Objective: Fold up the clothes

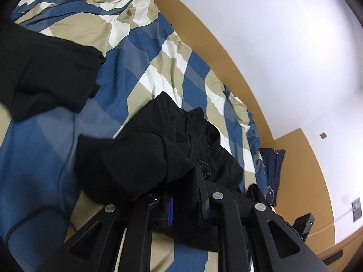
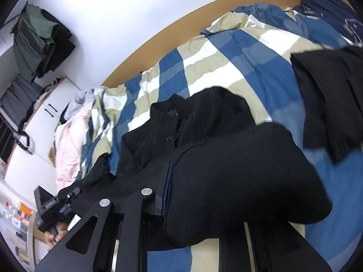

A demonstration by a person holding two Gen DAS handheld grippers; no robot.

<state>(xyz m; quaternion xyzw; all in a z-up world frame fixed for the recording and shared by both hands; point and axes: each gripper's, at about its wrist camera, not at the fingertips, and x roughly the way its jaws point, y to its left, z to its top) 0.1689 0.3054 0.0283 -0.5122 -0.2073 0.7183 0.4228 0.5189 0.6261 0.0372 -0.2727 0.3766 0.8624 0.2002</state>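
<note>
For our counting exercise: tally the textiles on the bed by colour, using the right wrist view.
black garments: 2, bunched black jacket, flat black garment
pink cloth: 1
grey cloth: 1
navy pillow: 1
checked duvet: 1
total: 6

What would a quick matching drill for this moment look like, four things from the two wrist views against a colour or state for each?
Things:
1. bedcover
2. garment between the grippers
3. cloth at the bed's far left end, right wrist view
4. clothes hanging on the wall

Colour or state:
A. pale pink, crumpled
B. black, bunched, clamped in both grippers
C. dark green and black
D. blue, beige and white checks

Pairs: 1-D, 2-B, 3-A, 4-C

The left gripper and the right gripper each pinch a fold of the black garment.
</note>
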